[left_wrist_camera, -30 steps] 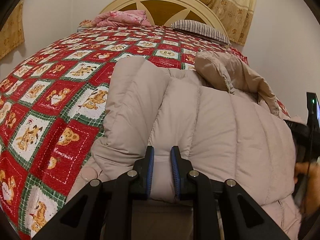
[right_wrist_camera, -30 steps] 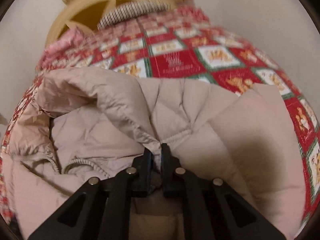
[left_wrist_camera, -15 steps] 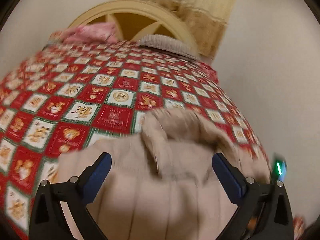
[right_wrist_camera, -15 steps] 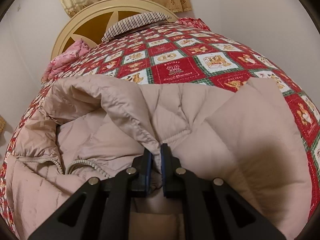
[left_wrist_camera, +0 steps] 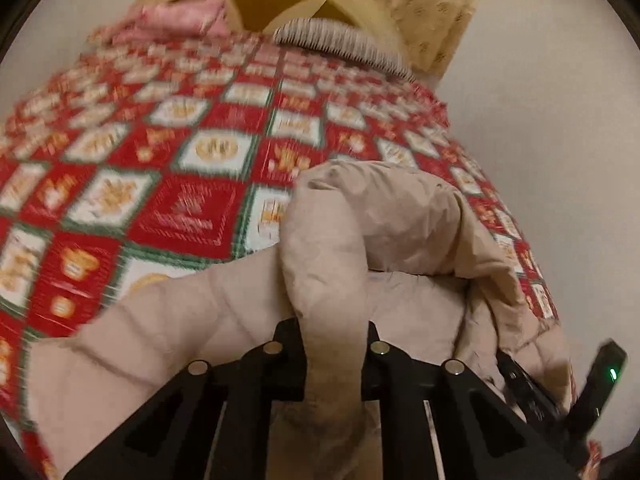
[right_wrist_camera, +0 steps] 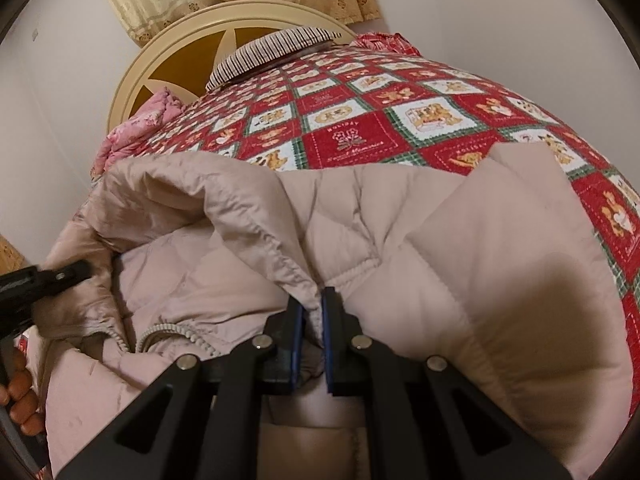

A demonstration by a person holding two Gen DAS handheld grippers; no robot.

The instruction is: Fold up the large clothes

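Observation:
A beige puffer jacket (right_wrist_camera: 440,248) lies on the bed with its hood (left_wrist_camera: 380,220) bunched up. In the left wrist view my left gripper (left_wrist_camera: 334,328) is closed around a thick fold of the hood, which fills the gap between the jaws. In the right wrist view my right gripper (right_wrist_camera: 312,304) is shut on the jacket's collar edge beside the zipper (right_wrist_camera: 176,332). The left gripper (right_wrist_camera: 36,280) also shows at the left edge of the right wrist view, at the hood's far side.
The bed has a red, green and white patchwork quilt (right_wrist_camera: 360,136). A striped pillow (right_wrist_camera: 272,52) and a pink blanket (right_wrist_camera: 136,128) lie by the cream headboard (right_wrist_camera: 192,40). A wall stands to the right of the bed, curtains behind the headboard.
My left gripper let go of the jacket's body, opened wide, moved to the hood and closed on a fold of it. My right gripper kept its grip on the collar.

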